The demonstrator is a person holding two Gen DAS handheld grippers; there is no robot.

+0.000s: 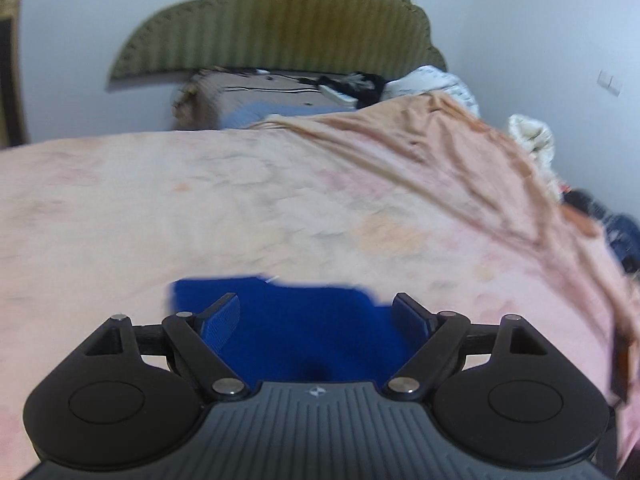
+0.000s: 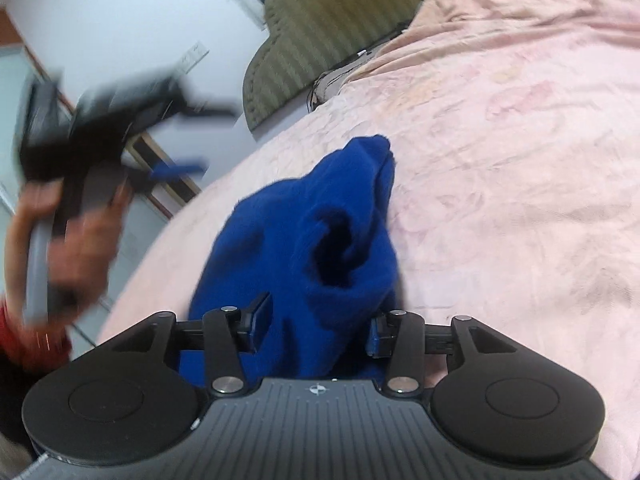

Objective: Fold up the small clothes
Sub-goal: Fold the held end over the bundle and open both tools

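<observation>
A small blue garment point(image 2: 320, 232) lies bunched on the pink bedsheet point(image 2: 500, 160). My right gripper point(image 2: 316, 326) is open with its jaws on either side of the near end of the cloth. In the left wrist view my left gripper point(image 1: 318, 312) is open above the blue garment point(image 1: 312, 336), which fills the gap between its fingers. The left gripper also shows blurred in the right wrist view point(image 2: 120, 128), held up at the left off the bed's edge, empty, in a hand.
The pink sheet point(image 1: 280, 200) is wrinkled toward the right. An olive padded headboard point(image 1: 280, 28) stands at the far end by the white wall. Pillows and dark items point(image 1: 360, 84) lie near it. Clothes point(image 1: 616, 232) sit at the right edge.
</observation>
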